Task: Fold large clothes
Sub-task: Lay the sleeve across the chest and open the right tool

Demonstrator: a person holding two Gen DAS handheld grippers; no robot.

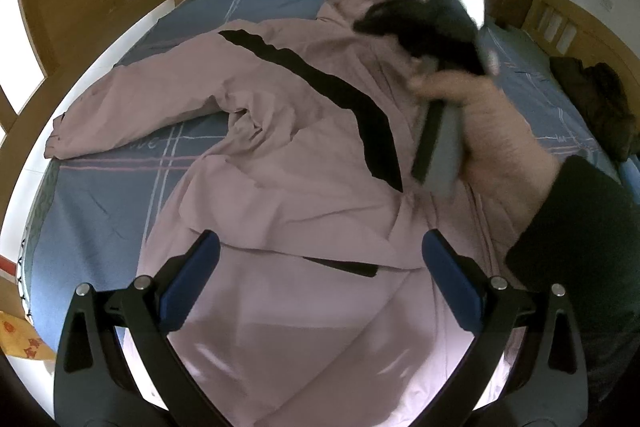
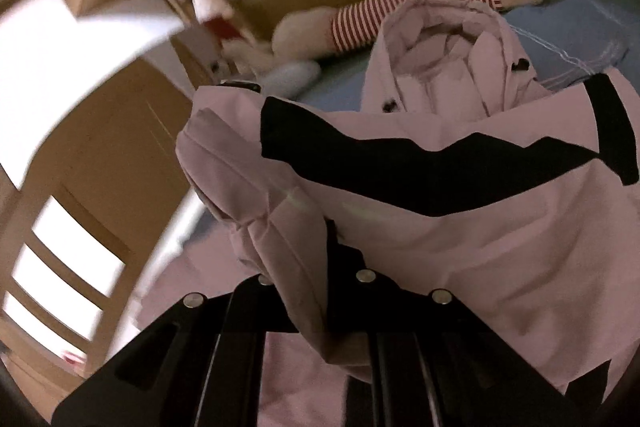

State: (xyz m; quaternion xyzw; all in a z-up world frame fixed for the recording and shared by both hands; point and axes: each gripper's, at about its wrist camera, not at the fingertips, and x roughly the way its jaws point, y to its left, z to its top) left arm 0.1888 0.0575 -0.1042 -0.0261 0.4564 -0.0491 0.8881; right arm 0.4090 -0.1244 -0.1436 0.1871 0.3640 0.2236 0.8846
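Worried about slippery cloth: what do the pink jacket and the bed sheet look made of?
Pink jacket: probably smooth synthetic shell, slightly glossy, with soft sheen and crisp creases; the right claw is shut on it. Bed sheet: matte woven cloth, likely cotton, without shine.

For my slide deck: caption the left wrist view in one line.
Open left hand-held gripper hovers over a pink jacket with black stripes spread on a blue bed sheet; the right hand-held gripper reaches across it.
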